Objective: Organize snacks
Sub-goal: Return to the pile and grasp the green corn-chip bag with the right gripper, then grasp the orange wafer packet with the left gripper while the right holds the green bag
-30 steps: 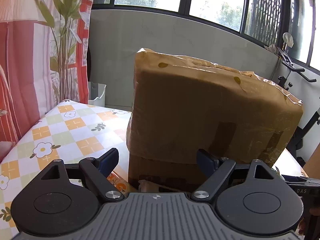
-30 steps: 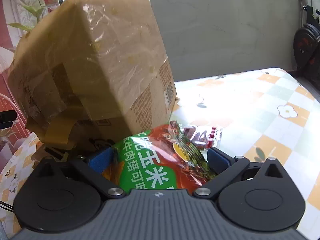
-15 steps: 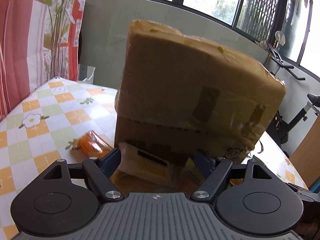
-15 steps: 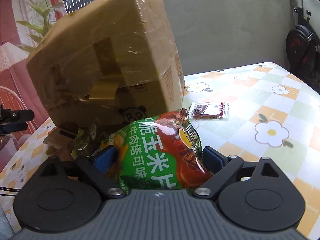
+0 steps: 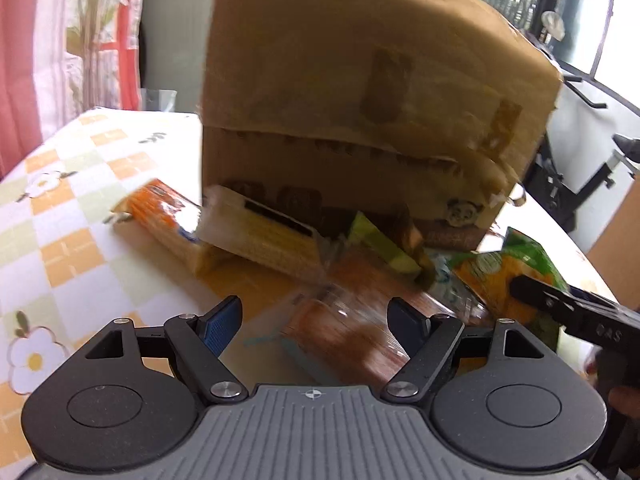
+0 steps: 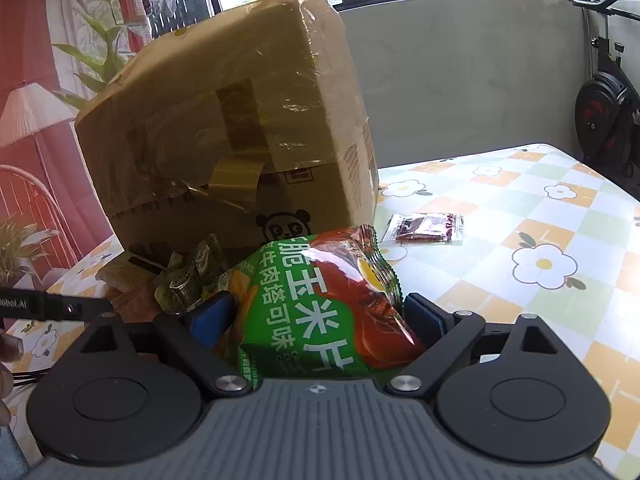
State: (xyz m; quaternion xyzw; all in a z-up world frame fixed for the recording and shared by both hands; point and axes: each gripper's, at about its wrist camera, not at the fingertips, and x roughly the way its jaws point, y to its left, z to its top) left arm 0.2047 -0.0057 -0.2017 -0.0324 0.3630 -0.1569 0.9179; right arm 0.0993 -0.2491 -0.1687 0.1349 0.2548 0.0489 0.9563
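A big taped cardboard box [image 5: 372,92] [image 6: 240,120] stands tilted on the table, with several snack packs spilled at its base. In the left wrist view I see an orange pack [image 5: 160,216], a yellow pack [image 5: 260,236] and a brown pack [image 5: 352,320]. My left gripper [image 5: 316,320] is open just above the brown pack. My right gripper [image 6: 316,312] is around a green and red chip bag [image 6: 320,304], which fills the gap between the fingers; it also shows in the left wrist view [image 5: 512,272]. A small red sachet [image 6: 424,228] lies to the right of the box.
The table has a checked flower-pattern cloth [image 6: 540,240]. A grey wall [image 6: 460,80] and windows stand behind it. An exercise bike [image 6: 608,120] is at the far right. A red curtain [image 5: 40,60] hangs on the left.
The left gripper has drawn back and tipped down, so the spilled packs below the box now show. The right gripper has pulled away from the box with the chip bag between its fingers.
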